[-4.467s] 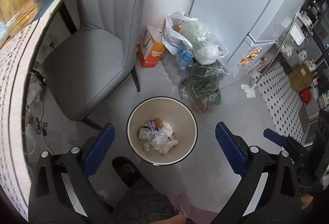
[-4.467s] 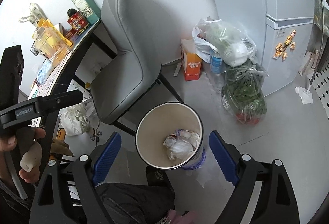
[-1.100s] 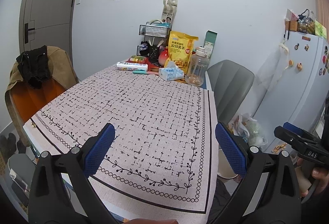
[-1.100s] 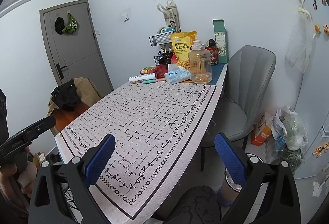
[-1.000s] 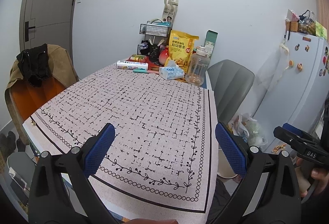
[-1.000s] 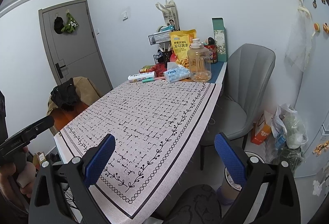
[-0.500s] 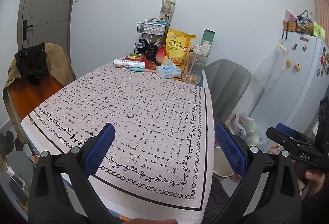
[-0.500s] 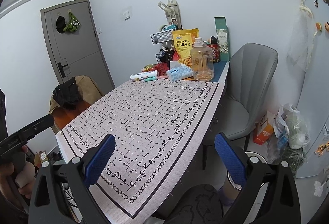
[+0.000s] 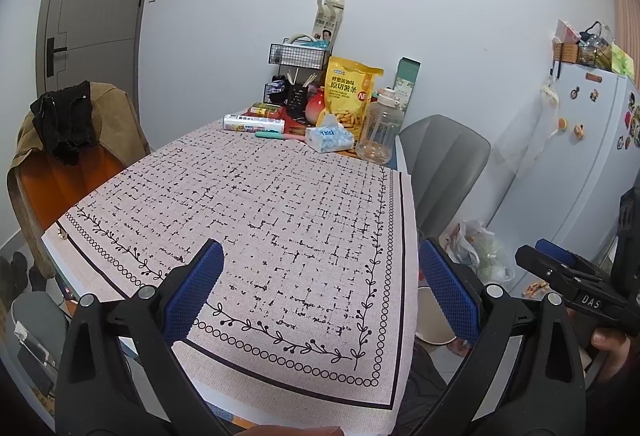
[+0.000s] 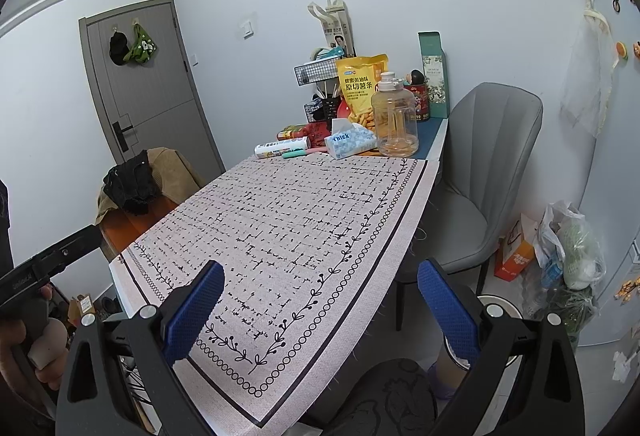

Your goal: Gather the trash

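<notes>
Bare tablecloth (image 9: 280, 220) ahead — clutter only around far water jug (image 9: 378, 133).

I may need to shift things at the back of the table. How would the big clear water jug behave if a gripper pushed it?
The water jug looks nearly empty, so it is probably light for its size and would slide easily. It is tall, so a high push might tip it; push low. It stands close to the tissue pack and table edge, so it could knock either way.
</notes>
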